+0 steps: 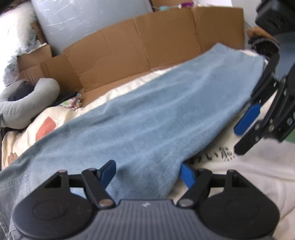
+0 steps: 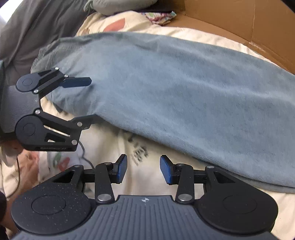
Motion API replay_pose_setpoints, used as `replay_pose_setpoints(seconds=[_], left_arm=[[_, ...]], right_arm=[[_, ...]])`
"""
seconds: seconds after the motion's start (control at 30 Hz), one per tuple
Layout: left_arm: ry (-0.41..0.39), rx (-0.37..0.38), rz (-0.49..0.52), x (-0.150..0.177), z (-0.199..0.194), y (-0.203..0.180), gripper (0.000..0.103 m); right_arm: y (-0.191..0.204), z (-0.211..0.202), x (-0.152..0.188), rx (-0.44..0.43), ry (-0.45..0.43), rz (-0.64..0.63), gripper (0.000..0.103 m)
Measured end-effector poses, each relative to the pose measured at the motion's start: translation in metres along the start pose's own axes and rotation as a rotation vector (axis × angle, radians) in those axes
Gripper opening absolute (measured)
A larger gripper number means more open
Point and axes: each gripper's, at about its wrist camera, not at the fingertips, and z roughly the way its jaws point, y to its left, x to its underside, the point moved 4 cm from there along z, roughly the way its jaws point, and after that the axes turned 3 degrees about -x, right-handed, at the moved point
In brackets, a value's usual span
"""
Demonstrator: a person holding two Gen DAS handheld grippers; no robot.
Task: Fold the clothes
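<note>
Light blue jeans [image 1: 143, 118] lie stretched over a cream printed bedcover [image 1: 248, 175]; they also show in the right wrist view [image 2: 175, 92]. My left gripper [image 1: 149, 174] is open, its blue pads on either side of a jeans leg, one pad above the cloth and one under its edge. In the right wrist view it [image 2: 90, 99] straddles that edge. My right gripper [image 2: 143, 169] is open and empty above the bedcover, just short of the jeans' lower edge. It shows at the right of the left wrist view [image 1: 245, 133].
Flattened cardboard [image 1: 147, 48] stands behind the bed. A grey neck pillow [image 1: 27, 103] lies at the far left. A grey blanket [image 2: 36, 27] sits beyond the jeans. A floral cloth [image 2: 160, 16] lies by the cardboard.
</note>
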Motion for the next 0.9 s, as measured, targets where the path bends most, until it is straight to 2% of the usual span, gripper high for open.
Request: replay_pose_setpoints(seconds=[0.13, 0.27, 0.37, 0.5, 0.63, 0.73, 0.9], left_arm=[[-0.035, -0.009, -0.046, -0.013, -0.006, 0.012, 0.073], [-0.038, 0.007, -0.077, -0.02, -0.003, 0.019, 0.071], [-0.043, 0.007, -0.071, -0.021, -0.003, 0.024, 0.07], [-0.037, 0.022, -0.092, -0.021, -0.002, 0.03, 0.07], [-0.043, 0.025, -0.078, -0.023, -0.003, 0.028, 0.067], [-0.043, 0.034, -0.082, -0.024, -0.002, 0.029, 0.067], [-0.035, 0.043, -0.077, -0.023, -0.002, 0.028, 0.067]], right_arm=[[0.011, -0.004, -0.011, 0.004, -0.037, -0.02, 0.046], [0.011, -0.003, -0.023, 0.031, -0.058, -0.025, 0.046], [0.01, -0.002, -0.03, 0.057, -0.084, -0.015, 0.046], [0.002, -0.004, -0.04, 0.061, -0.139, 0.057, 0.046], [-0.016, -0.001, -0.039, 0.093, -0.166, 0.23, 0.046], [-0.028, 0.006, -0.033, 0.139, -0.151, 0.321, 0.046], [-0.033, 0.02, -0.025, 0.161, -0.131, 0.368, 0.046]])
